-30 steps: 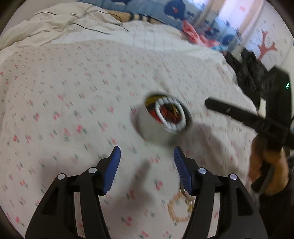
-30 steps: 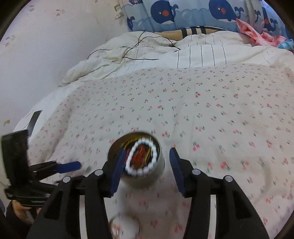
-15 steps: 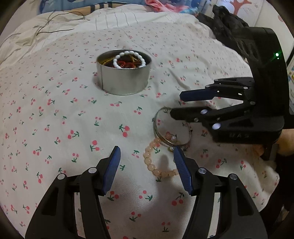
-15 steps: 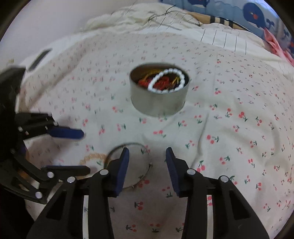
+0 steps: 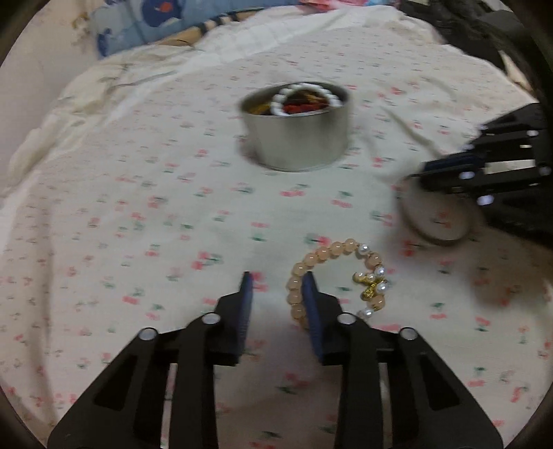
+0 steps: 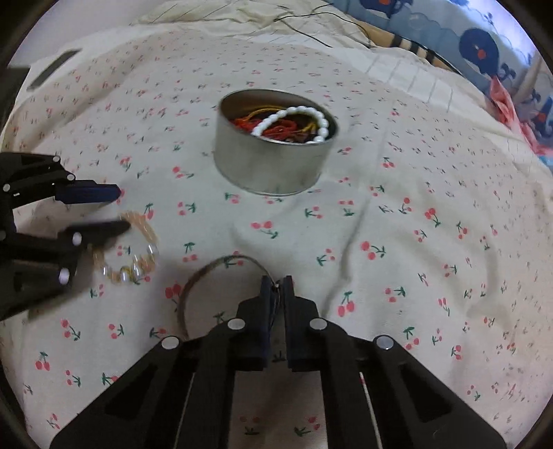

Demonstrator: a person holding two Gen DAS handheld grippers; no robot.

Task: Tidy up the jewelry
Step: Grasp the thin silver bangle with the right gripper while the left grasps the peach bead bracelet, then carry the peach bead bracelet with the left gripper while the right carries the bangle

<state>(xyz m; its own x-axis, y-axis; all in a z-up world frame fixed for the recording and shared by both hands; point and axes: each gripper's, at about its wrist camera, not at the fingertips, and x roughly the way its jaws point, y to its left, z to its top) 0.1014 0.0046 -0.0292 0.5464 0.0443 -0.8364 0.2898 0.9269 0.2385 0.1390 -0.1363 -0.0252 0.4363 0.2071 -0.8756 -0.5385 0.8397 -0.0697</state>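
Note:
A peach bead bracelet with pearl and gold charms lies on the cherry-print sheet. My left gripper is down at the sheet with its jaws closing. The bracelet's left arc lies just inside the right finger, and the pads do not pinch it. From the right wrist view, the bracelet sits at the left gripper's tips. My right gripper is shut on a thin metal bangle, also seen from the left wrist as the bangle under the right gripper. A round tin behind holds a white bead bracelet and red and yellow cords.
The sheet covers a bed, with a cream blanket and a thin cable behind it. Whale-print pillows line the back. Dark clothing lies at the far right. A flat dark object rests at the bed's left edge.
Both grippers sank toward the sheet and turned. The right jaws closed onto the bangle. The left jaws narrowed around the near edge of the bead bracelet.

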